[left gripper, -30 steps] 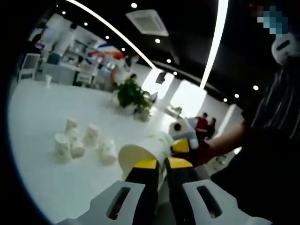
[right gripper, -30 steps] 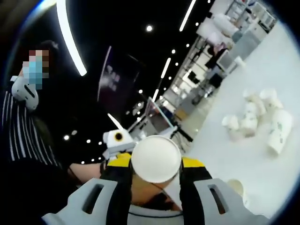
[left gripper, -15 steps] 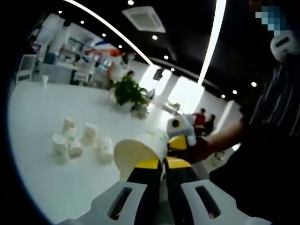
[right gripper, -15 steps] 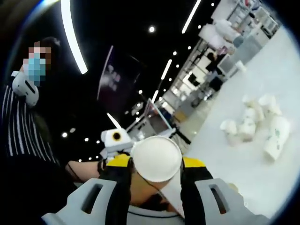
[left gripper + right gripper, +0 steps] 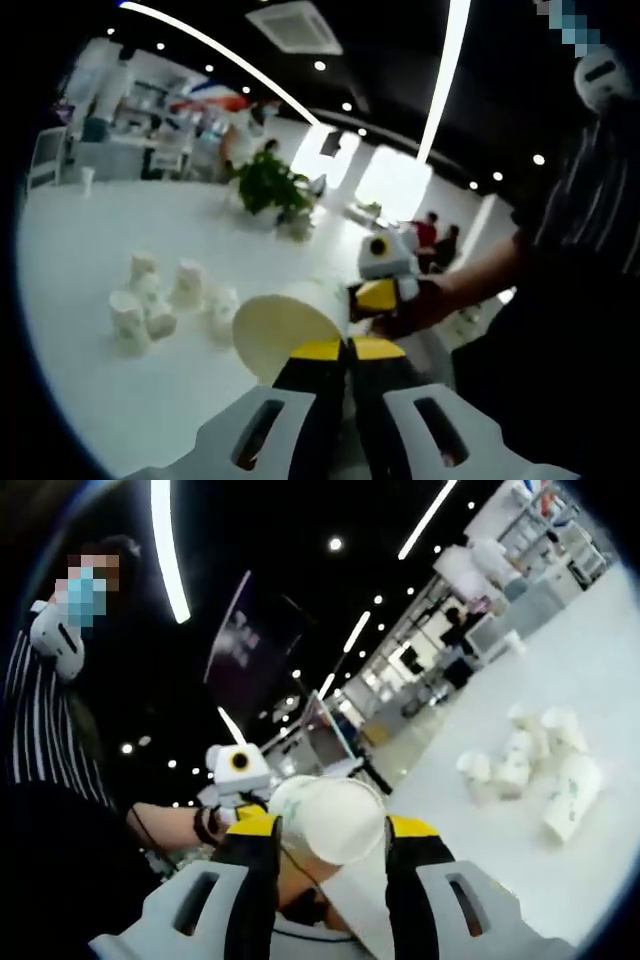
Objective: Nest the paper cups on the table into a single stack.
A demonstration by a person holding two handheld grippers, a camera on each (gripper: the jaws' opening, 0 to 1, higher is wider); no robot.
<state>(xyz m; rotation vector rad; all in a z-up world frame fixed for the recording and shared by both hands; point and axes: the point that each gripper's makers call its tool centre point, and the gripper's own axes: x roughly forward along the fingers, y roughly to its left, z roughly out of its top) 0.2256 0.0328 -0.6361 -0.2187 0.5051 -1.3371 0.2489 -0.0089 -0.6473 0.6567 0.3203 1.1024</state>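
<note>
Both tongs clamped on cups: left gripper (image 5: 340, 352) pinches open cup (image 5: 280, 328), right gripper (image 5: 325, 835) holds second cup (image 5: 335, 820) base-first, aligned for nesting.

At lower centre of the left gripper view, the paper cup (image 5: 275, 330) shows a matt, cream inside. The left hand-held gripper (image 5: 345, 355) looks like smooth plastic, grey with yellow and black tips. The tabletop (image 5: 90, 240) at left is smooth, white and faintly glossy. The loose cups (image 5: 545, 775) at right of the right gripper view look like matt white paper.
</note>
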